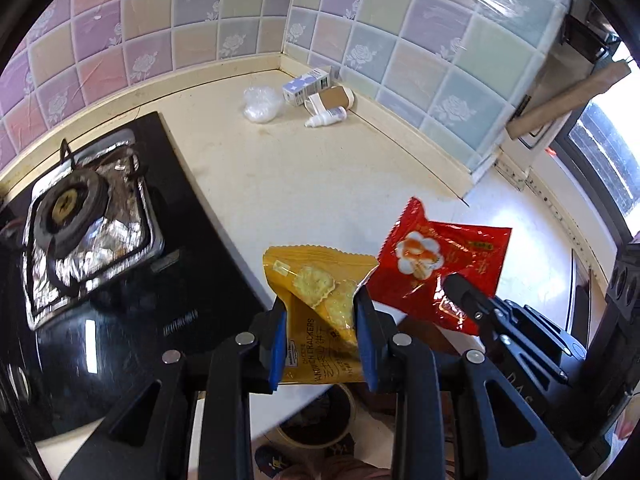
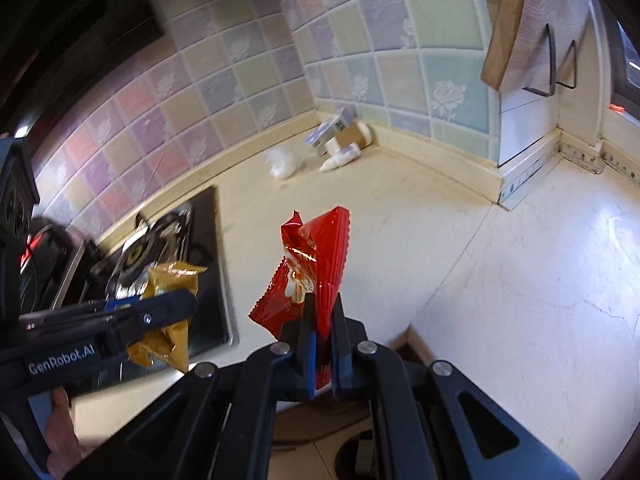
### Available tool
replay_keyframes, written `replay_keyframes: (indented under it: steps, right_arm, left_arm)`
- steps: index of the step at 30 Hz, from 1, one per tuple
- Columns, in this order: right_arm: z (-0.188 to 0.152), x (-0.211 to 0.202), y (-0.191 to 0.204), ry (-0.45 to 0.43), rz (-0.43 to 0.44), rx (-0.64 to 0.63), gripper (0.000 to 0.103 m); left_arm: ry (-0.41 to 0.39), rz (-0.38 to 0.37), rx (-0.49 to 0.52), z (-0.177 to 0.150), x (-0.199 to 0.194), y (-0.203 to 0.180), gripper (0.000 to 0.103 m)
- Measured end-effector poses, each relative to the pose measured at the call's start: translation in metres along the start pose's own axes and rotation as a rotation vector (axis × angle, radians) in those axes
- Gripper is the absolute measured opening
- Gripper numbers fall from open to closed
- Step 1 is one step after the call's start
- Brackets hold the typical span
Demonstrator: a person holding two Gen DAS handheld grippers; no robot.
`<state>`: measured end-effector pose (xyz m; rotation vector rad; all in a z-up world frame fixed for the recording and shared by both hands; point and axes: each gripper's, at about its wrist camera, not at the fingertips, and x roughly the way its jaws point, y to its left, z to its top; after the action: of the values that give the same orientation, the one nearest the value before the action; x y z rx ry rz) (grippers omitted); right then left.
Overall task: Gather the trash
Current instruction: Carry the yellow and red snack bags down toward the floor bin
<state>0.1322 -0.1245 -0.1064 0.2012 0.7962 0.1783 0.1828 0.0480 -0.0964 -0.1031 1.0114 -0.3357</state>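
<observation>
Cracker lettering (image 1: 316, 344) left view, hand (image 2: 60, 428) right

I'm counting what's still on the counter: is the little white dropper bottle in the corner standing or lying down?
Lying down. The white dropper bottle rests on its side on the countertop, cap end toward the paper cup, which is also tipped over.

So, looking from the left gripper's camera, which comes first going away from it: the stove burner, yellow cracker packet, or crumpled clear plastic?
1. Yellow cracker packet, clamped in the left gripper.
2. Stove burner, left.
3. Crumpled clear plastic, far corner.
</observation>
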Motion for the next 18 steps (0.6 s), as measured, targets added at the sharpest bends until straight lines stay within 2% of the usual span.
replay_keyframes:
  steps: [8,18]
  right_arm:
    - [-0.05,-0.005,-0.018,0.117,0.087,-0.107,0.005]
    - [-0.118,0.022,-0.038,0.286,0.117,-0.148,0.005]
  left_arm:
    - [0.04,0.063,-0.078,-0.064,-0.007,-0.018,0.028]
    - [0.178,0.123,-0.139,-0.134,0.033,-0.029,0.028]
